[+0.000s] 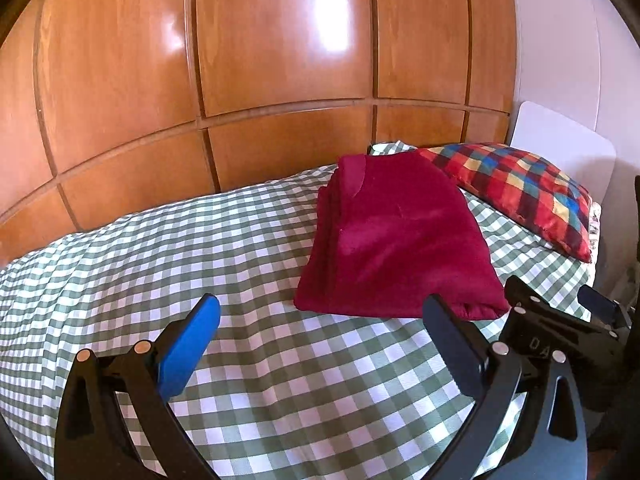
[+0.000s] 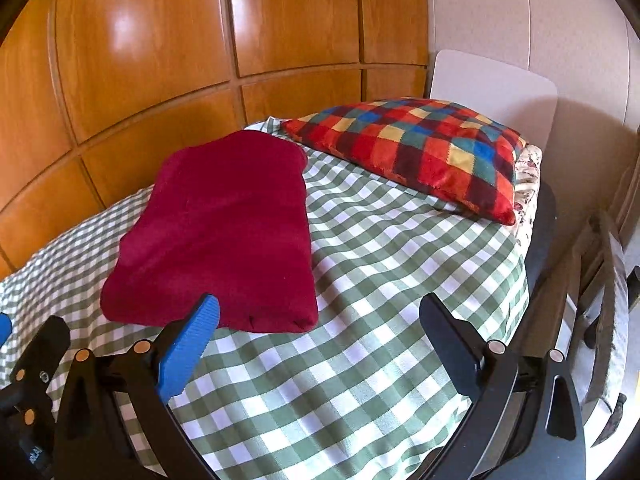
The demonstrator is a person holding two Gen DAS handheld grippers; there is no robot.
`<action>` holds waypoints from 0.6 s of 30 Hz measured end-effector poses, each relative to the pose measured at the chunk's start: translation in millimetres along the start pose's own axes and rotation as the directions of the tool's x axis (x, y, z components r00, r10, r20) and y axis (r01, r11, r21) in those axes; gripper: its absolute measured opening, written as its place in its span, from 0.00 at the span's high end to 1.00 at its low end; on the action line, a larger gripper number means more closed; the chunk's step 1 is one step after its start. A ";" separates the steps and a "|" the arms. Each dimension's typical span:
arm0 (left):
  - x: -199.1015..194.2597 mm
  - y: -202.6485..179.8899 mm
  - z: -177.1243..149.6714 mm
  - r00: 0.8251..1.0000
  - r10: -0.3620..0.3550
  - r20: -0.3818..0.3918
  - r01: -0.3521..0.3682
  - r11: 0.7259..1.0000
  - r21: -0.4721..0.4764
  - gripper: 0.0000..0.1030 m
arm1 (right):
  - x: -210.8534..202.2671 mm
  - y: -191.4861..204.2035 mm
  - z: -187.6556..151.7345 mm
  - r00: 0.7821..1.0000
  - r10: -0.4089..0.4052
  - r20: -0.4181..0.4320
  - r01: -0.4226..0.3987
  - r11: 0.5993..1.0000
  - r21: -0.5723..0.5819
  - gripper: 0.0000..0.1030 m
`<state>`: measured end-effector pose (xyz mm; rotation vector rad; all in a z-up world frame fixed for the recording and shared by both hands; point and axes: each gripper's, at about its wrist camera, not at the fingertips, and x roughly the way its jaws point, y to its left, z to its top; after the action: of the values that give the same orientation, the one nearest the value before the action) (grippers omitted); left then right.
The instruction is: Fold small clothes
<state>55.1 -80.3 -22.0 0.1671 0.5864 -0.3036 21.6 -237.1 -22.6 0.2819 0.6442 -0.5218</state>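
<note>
Both grippers, left (image 1: 320, 336) and right (image 2: 320, 336), hang open and empty just short of the folded garment (image 1: 394, 240); folding looks finished, so next probably a fresh piece.

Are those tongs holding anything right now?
No. Both the left tongs and right tongs are open and empty above the checked bedcover; the folded red garment lies untouched.

Bare checked bedspread (image 1: 180, 248) left; folded red garment (image 1: 396, 240), cushion (image 2: 420, 152) block right.
</note>
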 end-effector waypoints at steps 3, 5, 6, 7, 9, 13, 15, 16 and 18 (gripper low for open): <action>0.0 0.2 -0.1 1.000 0.005 0.001 -0.005 1.000 0.002 0.02 | -1.0 3.0 0.8 1.000 0.012 0.001 -0.012 1.000 -0.002 0.04; 0.3 0.1 0.3 1.000 0.014 0.003 -0.014 1.000 0.006 0.02 | -1.1 5.4 0.4 1.000 0.019 -0.005 -0.019 1.000 -0.003 0.04; 0.4 0.8 0.6 1.000 0.014 0.002 -0.014 1.000 0.005 0.02 | -1.5 6.5 -0.3 1.000 0.023 -0.007 -0.023 1.000 -0.003 0.04; 0.6 1.3 0.4 1.000 0.017 0.002 -0.017 1.000 0.001 0.02 | -1.7 7.3 -1.1 1.000 0.022 -0.008 -0.022 1.000 -0.004 0.04; 1.5 2.9 0.2 1.000 0.017 -0.001 -0.017 1.000 -0.009 0.02 | -1.3 8.0 -3.0 0.999 0.030 -0.016 -0.030 1.000 -0.003 0.04; 1.7 4.5 -0.9 1.000 0.022 -0.002 -0.022 1.000 -0.015 0.02 | -2.3 7.2 -3.3 1.000 0.020 -0.008 -0.020 1.000 -0.006 0.04; 1.6 5.0 -1.2 1.000 0.022 -0.003 -0.022 1.000 -0.018 0.02 | -2.2 5.5 -2.4 1.000 0.018 -0.006 -0.018 1.000 0.000 0.04; 1.7 5.6 -1.4 1.000 0.021 -0.005 -0.021 1.000 -0.023 0.02 | -1.6 5.0 -2.0 1.000 0.017 -0.008 -0.017 1.000 0.001 0.04; 1.9 6.5 -1.8 1.000 0.019 -0.008 -0.019 0.999 -0.029 0.02 | -1.2 4.7 -2.1 1.000 0.016 -0.011 -0.016 1.000 -0.001 0.04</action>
<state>57.8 -74.2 -24.1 0.1455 0.5962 -0.2762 22.4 -231.9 -23.1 0.2894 0.6527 -0.5045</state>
